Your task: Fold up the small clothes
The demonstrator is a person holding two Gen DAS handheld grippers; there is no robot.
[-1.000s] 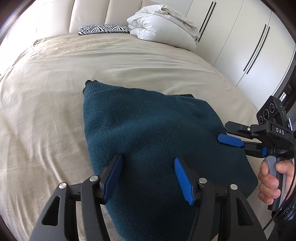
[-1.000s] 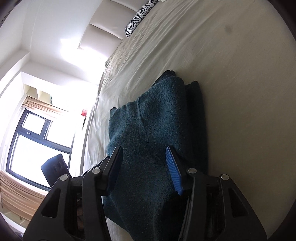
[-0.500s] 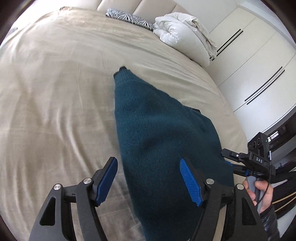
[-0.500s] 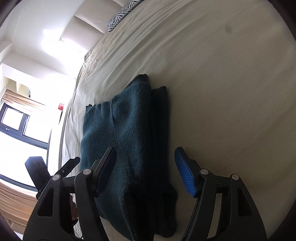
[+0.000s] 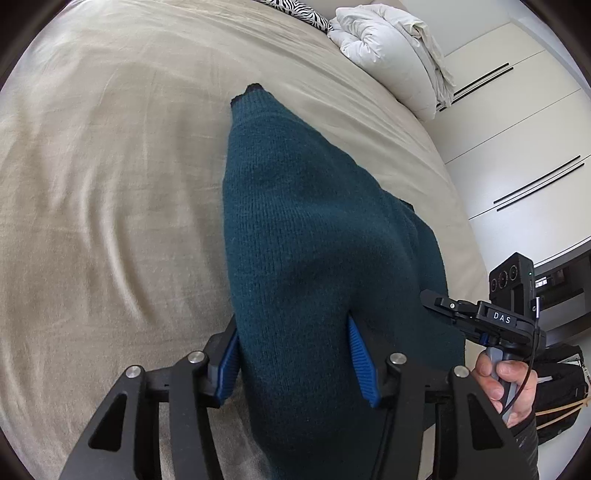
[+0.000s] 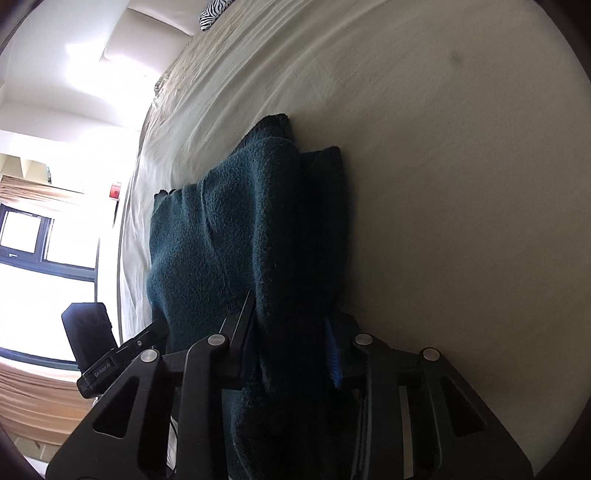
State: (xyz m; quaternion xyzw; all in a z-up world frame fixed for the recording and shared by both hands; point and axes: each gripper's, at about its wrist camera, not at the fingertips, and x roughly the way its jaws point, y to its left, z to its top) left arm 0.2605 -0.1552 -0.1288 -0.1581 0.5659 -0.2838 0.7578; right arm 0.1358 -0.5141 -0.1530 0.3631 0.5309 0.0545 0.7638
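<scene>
A dark teal knitted sweater lies partly folded on the beige bed sheet. My left gripper has its blue pads on either side of the sweater's near edge and grips the bunched knit. My right gripper is closed on the sweater's near right edge, with fabric between its fingers. The right gripper also shows at the right in the left wrist view, at the sweater's right side. The sweater's near end is lifted off the bed.
A white folded duvet and a zebra-print pillow lie at the head of the bed. White wardrobe doors stand to the right. A window is beyond the bed's far side.
Both grippers went from open over the sweater to closed on its near edge. The sweater's near end now rises off the bed.
</scene>
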